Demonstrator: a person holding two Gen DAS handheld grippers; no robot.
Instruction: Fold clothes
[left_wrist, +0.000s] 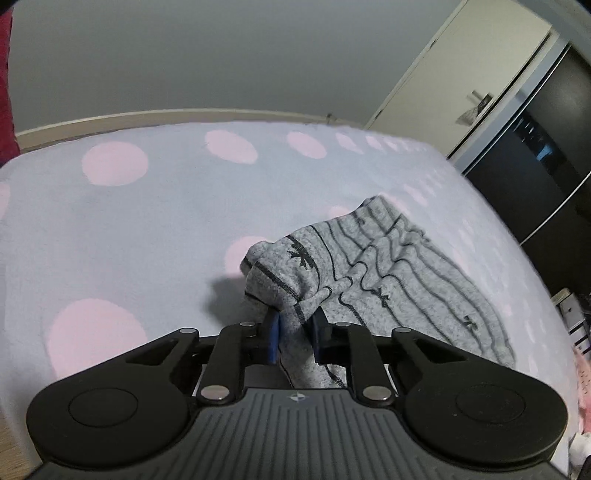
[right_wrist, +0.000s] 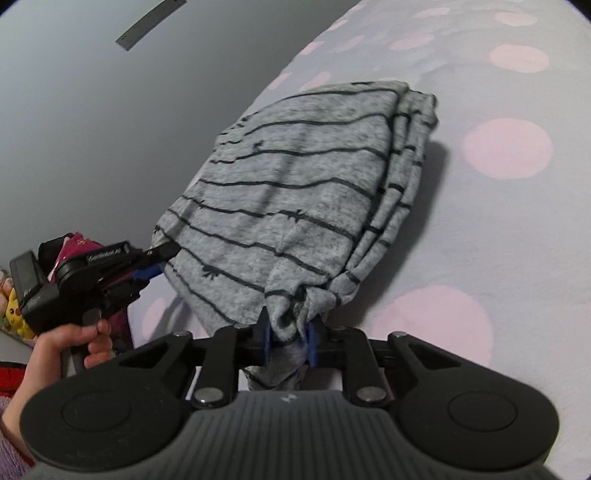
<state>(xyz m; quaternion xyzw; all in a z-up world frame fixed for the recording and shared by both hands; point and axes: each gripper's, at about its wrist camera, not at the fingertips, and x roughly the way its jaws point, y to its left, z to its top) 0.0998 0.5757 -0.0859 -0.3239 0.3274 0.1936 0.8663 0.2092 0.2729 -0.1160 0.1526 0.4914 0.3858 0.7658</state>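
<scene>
A grey knit garment (left_wrist: 388, 266) with thin dark stripes lies bunched on a pale bedsheet with pink dots (left_wrist: 110, 221). My left gripper (left_wrist: 295, 332) is shut on a gathered corner of it, cloth pinched between the blue pads. In the right wrist view the same garment (right_wrist: 295, 184) hangs stretched and partly lifted. My right gripper (right_wrist: 290, 339) is shut on another bunched corner. The left gripper (right_wrist: 155, 258) also shows there at the left, held by a hand (right_wrist: 74, 343), gripping the garment's far edge.
The bed's wooden edge (left_wrist: 147, 118) meets a grey wall behind. A cream wardrobe door (left_wrist: 461, 85) and a dark cabinet (left_wrist: 535, 166) stand at the right. Soft toys and red fabric (right_wrist: 14, 306) lie beside the bed at the left.
</scene>
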